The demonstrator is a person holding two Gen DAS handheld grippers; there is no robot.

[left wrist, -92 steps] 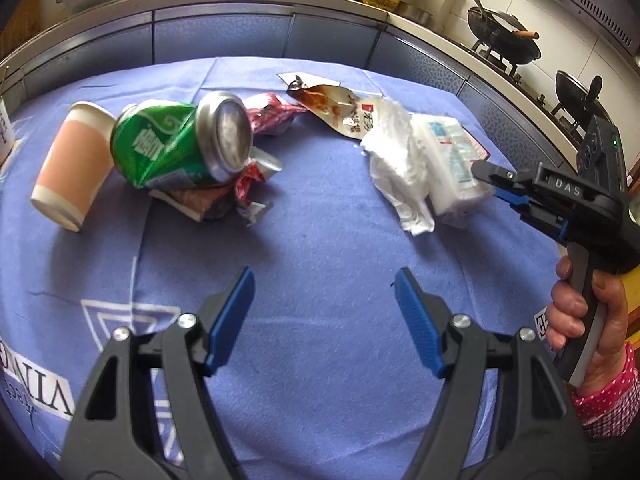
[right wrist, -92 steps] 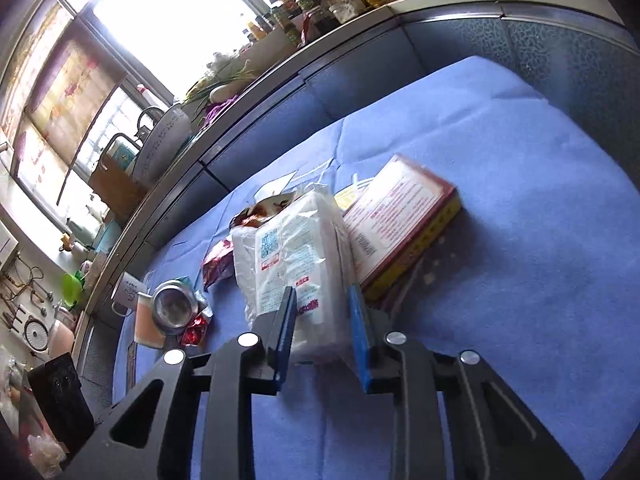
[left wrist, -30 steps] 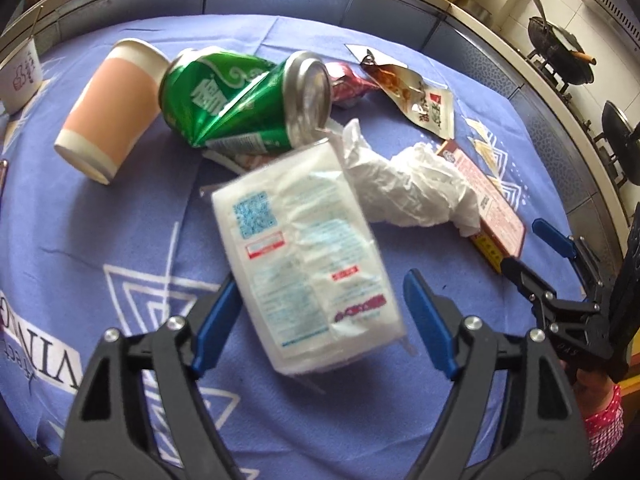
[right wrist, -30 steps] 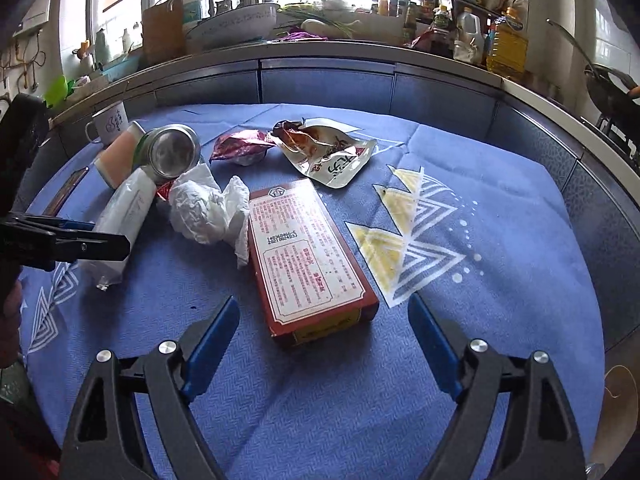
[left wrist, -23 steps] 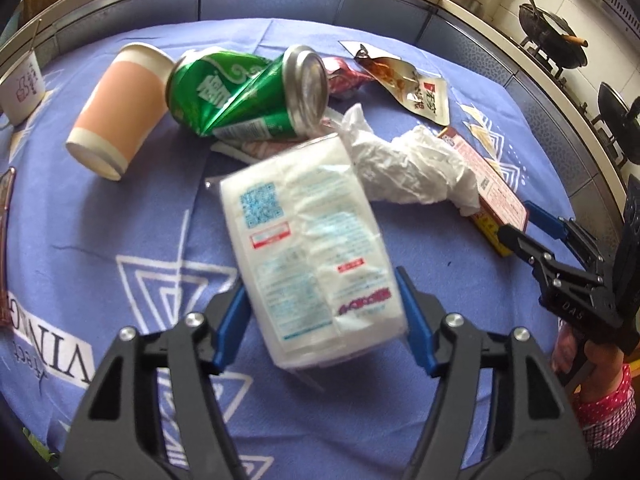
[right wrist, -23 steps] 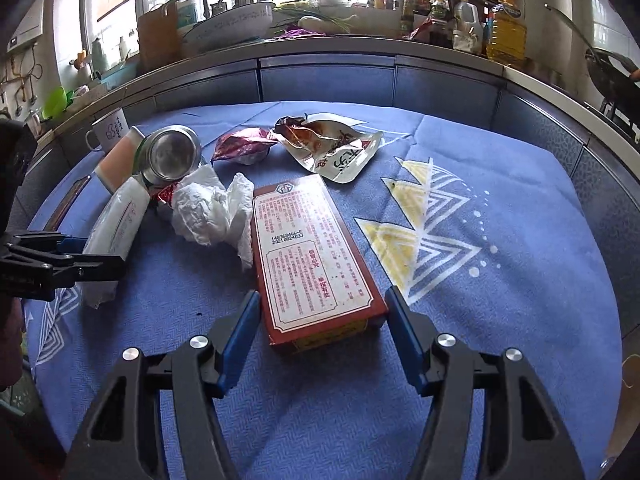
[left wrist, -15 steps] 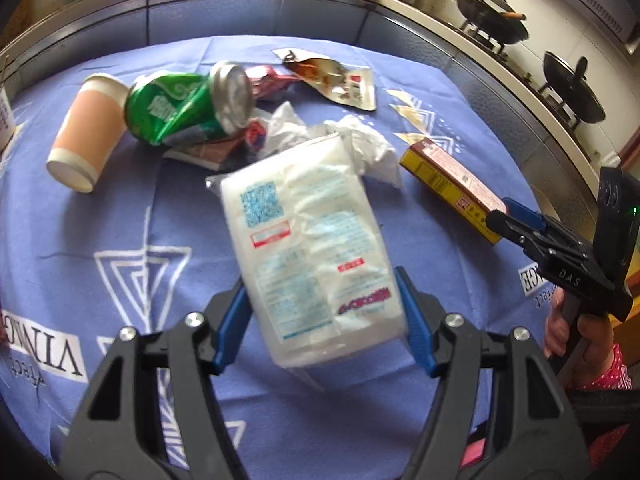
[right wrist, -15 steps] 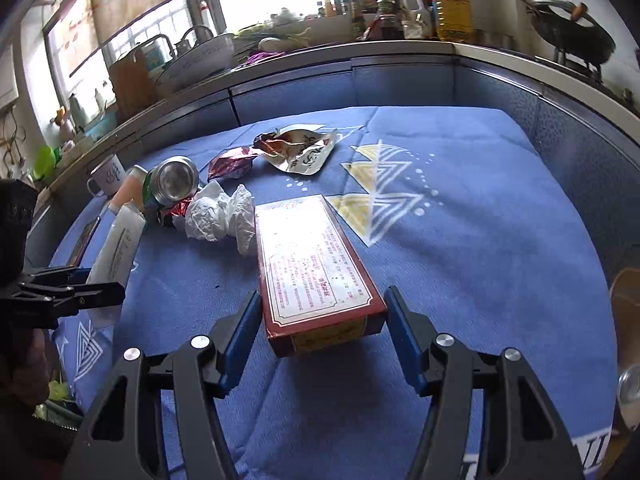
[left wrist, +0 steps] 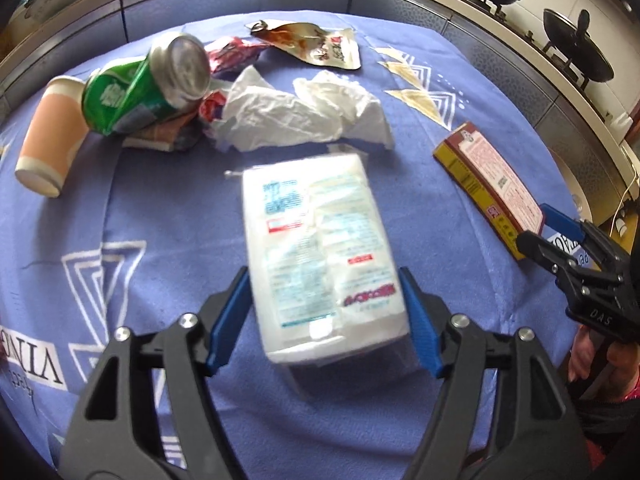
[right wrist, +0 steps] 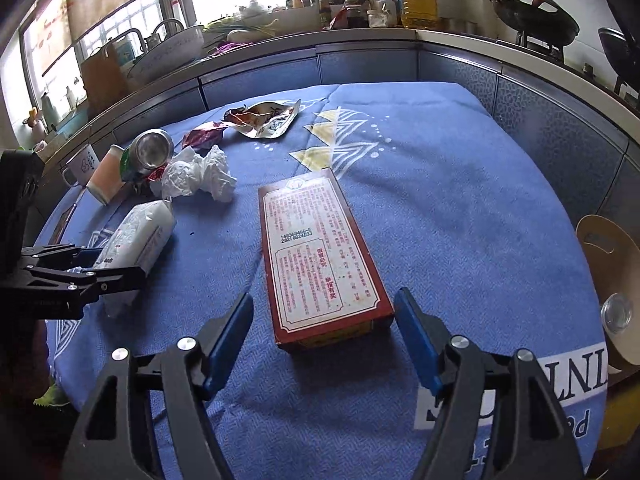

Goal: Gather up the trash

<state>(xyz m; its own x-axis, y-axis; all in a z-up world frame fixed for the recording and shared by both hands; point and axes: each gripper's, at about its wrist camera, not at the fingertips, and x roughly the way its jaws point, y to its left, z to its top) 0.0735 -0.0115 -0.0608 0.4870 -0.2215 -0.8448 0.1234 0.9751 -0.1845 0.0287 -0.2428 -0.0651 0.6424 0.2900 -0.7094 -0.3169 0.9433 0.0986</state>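
**Two items bracketed at near edge; neither confirmed gripped**

The tissue pack (left wrist: pixel 320 248) sits at the centre of the left wrist view, near end between the pads of the left gripper (left wrist: pixel 323 272). The jaws have just been opening. The right pad meets the pack's corner; on the left any gap is too fine to read through the blur, so I cannot tell whether the pack is clamped. In the right wrist view its far end looks to rest on the cloth (left wrist: pixel 160 208).

The box (right wrist: pixel 316 248) lies flat on the cloth, centre of the right wrist view. The right gripper (right wrist: pixel 324 295) straddles its near end, jaws wide and just opened, with clear gaps on both sides. Judgement: both items were drawn toward the near edge, away from the pile, for removal.

The rest lies at upper left of the left view: crumpled tissue (left wrist: pixel 304 116), dented can (left wrist: pixel 144 88) touching it, cup (left wrist: pixel 52 140) on its side beside the can, torn pouch (left wrist: pixel 320 44) behind. None collected yet.
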